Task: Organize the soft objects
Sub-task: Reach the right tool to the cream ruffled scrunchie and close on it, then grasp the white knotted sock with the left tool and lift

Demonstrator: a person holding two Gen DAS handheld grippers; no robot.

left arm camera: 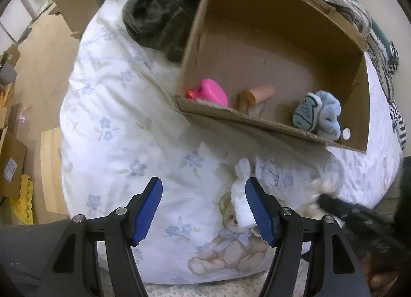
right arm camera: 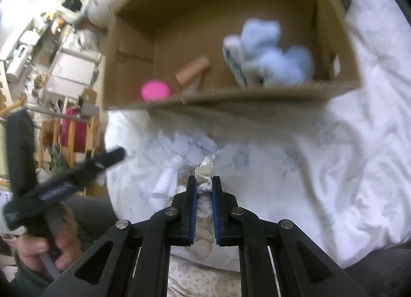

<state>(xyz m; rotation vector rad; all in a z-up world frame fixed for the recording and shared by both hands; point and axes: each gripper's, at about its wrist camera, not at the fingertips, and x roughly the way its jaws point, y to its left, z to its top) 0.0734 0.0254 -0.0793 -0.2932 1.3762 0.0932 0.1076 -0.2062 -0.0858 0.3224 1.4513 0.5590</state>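
Left tool (left arm camera: 204,210) is held wide open above the bed quilt (left arm camera: 115,122), nothing between its pads. Right tool (right arm camera: 204,204) is clamped on a small white soft toy (right arm camera: 204,177), lifted just over the quilt. A cardboard box (left arm camera: 257,120) sits on the bed beyond; inside are seen a blue plush slipper (left arm camera: 318,114), a pink toy (left arm camera: 212,91) and a cardboard tube (left arm camera: 259,92).

A: Soft, even indoor light; the white duvet (left arm camera: 123,106) glows brightly, nearly blown out on the right-wrist view's right side.

B: Heavy fisheye bending, dark corners. The cardboard box (right arm camera: 231,102) smears with motion blur there; the left view is sharper.
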